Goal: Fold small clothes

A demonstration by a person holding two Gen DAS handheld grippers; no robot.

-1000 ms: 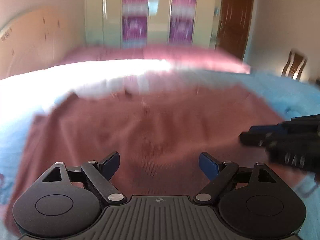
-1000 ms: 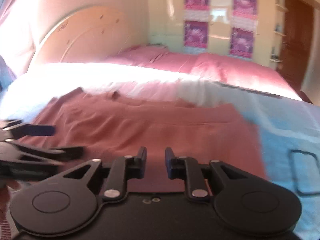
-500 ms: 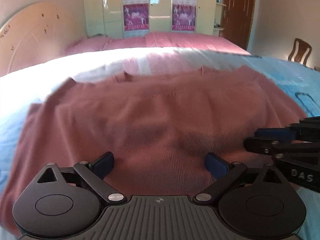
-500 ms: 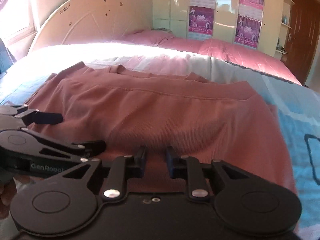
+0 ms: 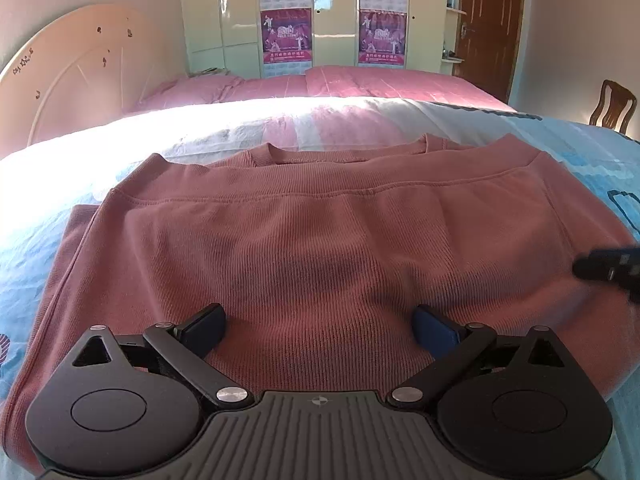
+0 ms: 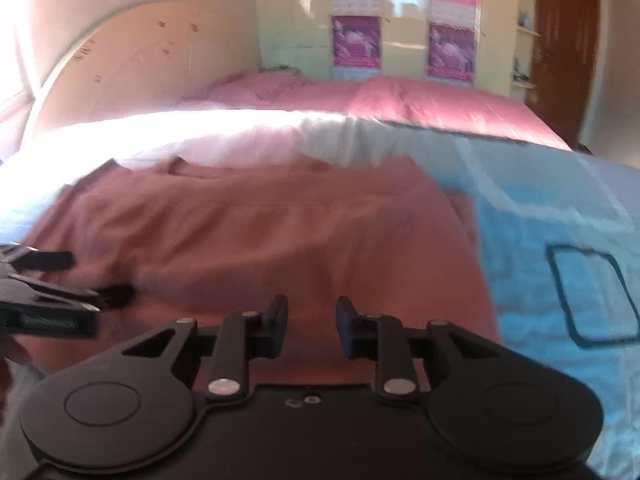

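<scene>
The pink top (image 5: 320, 240) lay folded over on the bed (image 5: 48, 200); left tongs (image 5: 318, 330) had just widened, right tongs (image 6: 311, 326) slightly apart, both empty; next grip should pinch both layers evenly

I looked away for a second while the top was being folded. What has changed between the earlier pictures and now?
The left gripper has just opened wider, its jaws spread above the folded pink top, gripping nothing. The right gripper has just opened a little, nothing between its jaws, and has slid toward the top's right edge; in the left view it now shows only at the frame's edge. The top stays folded on the bed.
</scene>
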